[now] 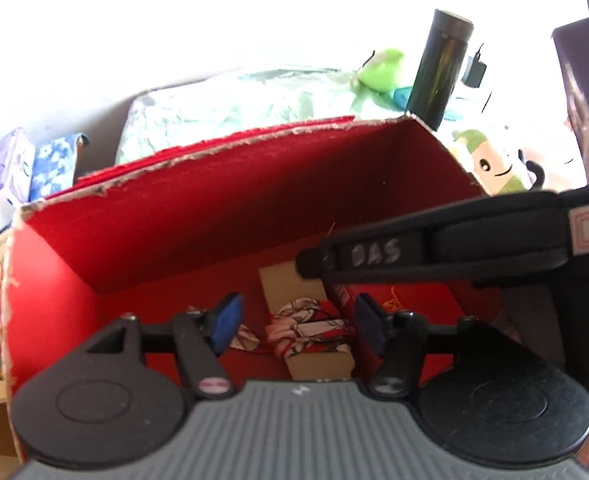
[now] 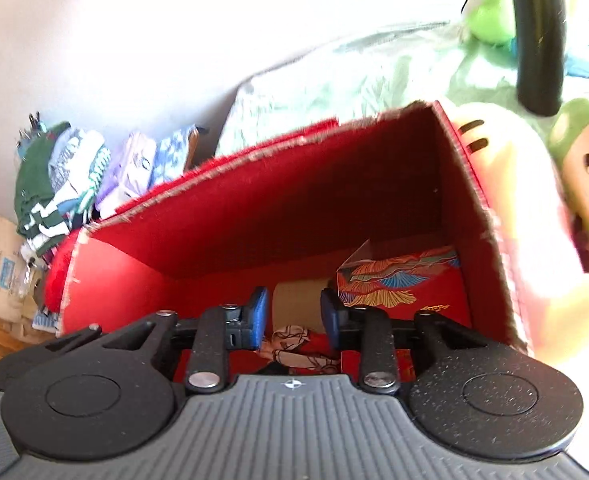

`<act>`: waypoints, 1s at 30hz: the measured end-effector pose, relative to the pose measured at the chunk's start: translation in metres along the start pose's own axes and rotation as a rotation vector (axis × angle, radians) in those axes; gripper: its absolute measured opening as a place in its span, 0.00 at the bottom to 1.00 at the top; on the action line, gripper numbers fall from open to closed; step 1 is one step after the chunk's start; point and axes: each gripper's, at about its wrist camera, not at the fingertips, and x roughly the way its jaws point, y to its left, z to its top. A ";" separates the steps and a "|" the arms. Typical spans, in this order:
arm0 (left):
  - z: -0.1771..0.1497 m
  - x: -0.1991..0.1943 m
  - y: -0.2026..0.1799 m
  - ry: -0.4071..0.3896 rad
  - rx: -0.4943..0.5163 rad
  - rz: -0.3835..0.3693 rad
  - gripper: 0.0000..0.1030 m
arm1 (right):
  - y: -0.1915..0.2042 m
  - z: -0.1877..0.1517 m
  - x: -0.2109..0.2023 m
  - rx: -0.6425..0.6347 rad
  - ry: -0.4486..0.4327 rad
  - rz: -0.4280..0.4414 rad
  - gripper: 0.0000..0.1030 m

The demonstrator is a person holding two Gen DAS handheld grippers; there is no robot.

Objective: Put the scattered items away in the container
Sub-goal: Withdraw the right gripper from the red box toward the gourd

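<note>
Closest to the lens on the left side, the left claw (image 1: pixel 294 322) hangs over the open top of the red box (image 1: pixel 198 216) with its blue pads (image 1: pixel 225 322) spread wide apart, nothing between them, nothing touching them. Right below the gap, on the box floor, sits a cardboard packet (image 1: pixel 294 288) with a red-and-white patterned cloth (image 1: pixel 306 326) bunched and tied around it. Another loose bit of the same cloth lies just beside it, toward the left pad.

The right claw (image 2: pixel 294 316) is over the same box (image 2: pixel 254 208), jaws parted less widely than the left ones, also empty. From its camera the packet (image 2: pixel 296 300) and cloth (image 2: pixel 294 344) show through the gap, down on the floor of the box and not touched by the pads (image 2: pixel 260 316). Its black body also reaches across the left camera's view from the right side, above the packet.

Further in, against the right wall of the box, leans a red carton with a colourful leaf print (image 2: pixel 394 280).

Behind the box: a crumpled pale green bag (image 1: pixel 230 108), a dark cylinder flask (image 1: pixel 440 68) standing upright, a green plush toy (image 1: pixel 378 68) and a smiley plush (image 1: pixel 494 168) just beside the box's far right corner. Off to the left there's a pile of folded clothes (image 2: pixel 62 176).
</note>
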 end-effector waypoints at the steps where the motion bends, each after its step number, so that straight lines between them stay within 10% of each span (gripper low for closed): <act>1: -0.002 -0.004 0.001 -0.004 -0.001 -0.004 0.61 | -0.004 -0.001 -0.006 0.008 -0.010 0.012 0.32; 30: -0.033 -0.086 -0.010 -0.193 -0.059 0.110 0.63 | 0.026 -0.055 -0.093 -0.123 -0.287 -0.056 0.39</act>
